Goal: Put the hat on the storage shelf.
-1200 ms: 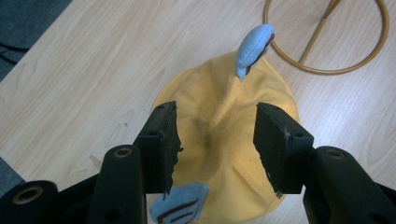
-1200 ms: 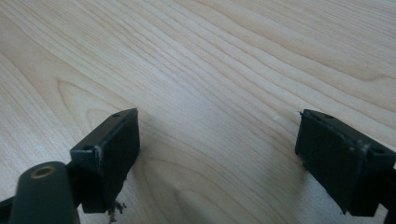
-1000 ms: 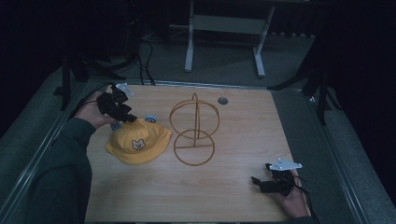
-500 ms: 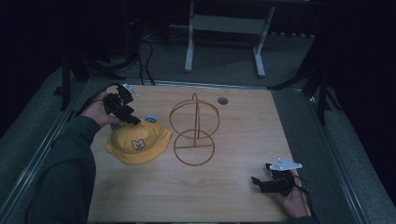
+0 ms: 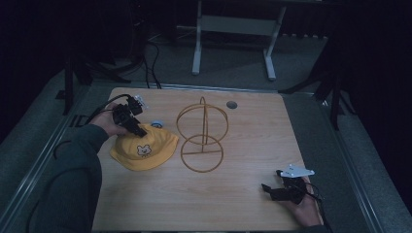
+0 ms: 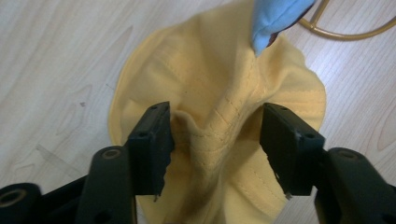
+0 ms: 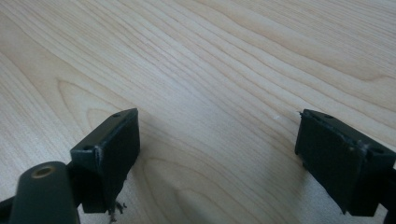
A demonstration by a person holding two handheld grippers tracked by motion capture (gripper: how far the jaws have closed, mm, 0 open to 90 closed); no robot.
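We have the yellow hat (image 5: 143,151) lying on the left half of the counter (image 5: 243,204), just beside the base ring of the gold wire stand (image 5: 201,136). A small blue thing (image 5: 156,124) sits at the hat's far edge, touching or just beside it; in the left gripper view it looks like soft blue cloth (image 6: 275,18), though what it is we cannot tell.

Our left gripper (image 6: 217,140) is down over the hat with its jaws spread, a raised fold of the crown standing between them. The jaws have just been closing a little, but the pads still stand off the fabric on the right side, and the left pad is at most grazing it, so we do not yet hold anything.

The risk, as we judge it, is a thin bite. If we close on that one ridge alone, the cloth may slide out as we lift, or the hat may hang lopsided and drag its brim. A dragging brim could snag the stand's ring and pull it along. The blue thing might also ride up with the hat.

Our right gripper (image 5: 272,190) rests wide apart and empty near the counter's right front corner, too far off to steady anything quickly.
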